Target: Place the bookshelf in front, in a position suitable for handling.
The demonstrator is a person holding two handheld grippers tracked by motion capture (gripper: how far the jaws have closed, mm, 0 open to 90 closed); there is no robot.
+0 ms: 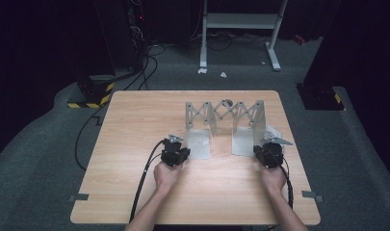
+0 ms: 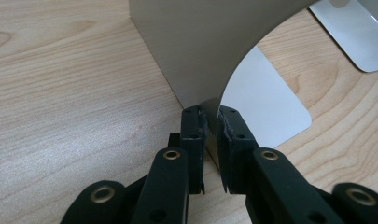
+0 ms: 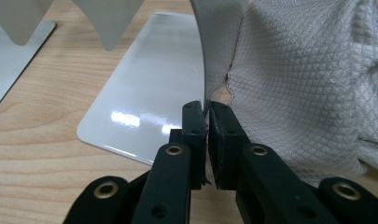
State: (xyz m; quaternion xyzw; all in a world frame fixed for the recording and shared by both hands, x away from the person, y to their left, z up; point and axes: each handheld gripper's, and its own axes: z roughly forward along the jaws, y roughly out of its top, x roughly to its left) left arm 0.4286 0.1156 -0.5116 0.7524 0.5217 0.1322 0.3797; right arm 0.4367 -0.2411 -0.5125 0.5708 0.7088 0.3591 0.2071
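Two black grippers pinch the grey metal expanding bookend rack standing mid-table: left gripper clamps its left upright, right gripper its right (white quilted cloth beside).

You have no words, labels, brand names or numbers to read here, neither on the metal rack nor on the bench.

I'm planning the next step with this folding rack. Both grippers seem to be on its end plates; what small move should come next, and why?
Probably draw the two ends slowly apart. The left gripper is shut on the left upright of the grey metal expandable bookend rack, the right gripper on its right upright, and the scissor lattice between them looks only partly stretched. A white quilted cloth lies beside the right end.
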